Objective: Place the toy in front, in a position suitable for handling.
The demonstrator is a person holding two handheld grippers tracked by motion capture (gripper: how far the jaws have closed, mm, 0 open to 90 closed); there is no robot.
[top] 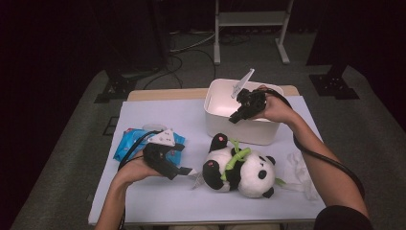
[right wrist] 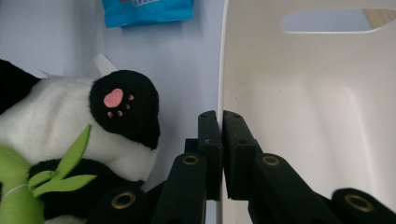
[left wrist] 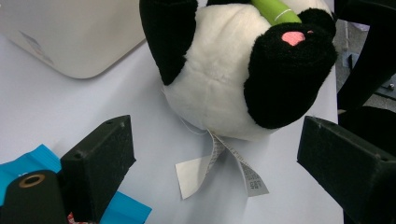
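Right gripper (top: pixel 235 117) is clenched on the near wall of the white bin (top: pixel 218 122), one jaw inside, one outside, the rim pinched between them; the right gripper view shows that wall edge-on between its closed jaws. Left gripper (top: pixel 186 171) is released, jaws spread wide, low over the table (top: pixel 158 201) just left of the panda plush (top: pixel 239 170), aimed at its rear end. The panda lies on its side just in front of the bin, near but apart from it, one pink-padded paw raised toward the bin wall. Likely step: steady the bin, take the panda and put it in. Risks, as judgement: the fabric tags (left wrist: pixel 219 163) trail from the plush toward the left gripper, and a shallow close could catch only these, leaving the toy dangling or slipping free; the round, soft body may squeeze out of the jaws if taken too near its edge; the pinch on a thin wall could tip or drag the bin if the hand pulls. A blue packet (top: pixel 131 141) lies left of the panda, behind the left gripper, clear of the path. Crumpled clear plastic (top: pixel 299 170) lies right of the panda. Nothing stands between panda and bin.
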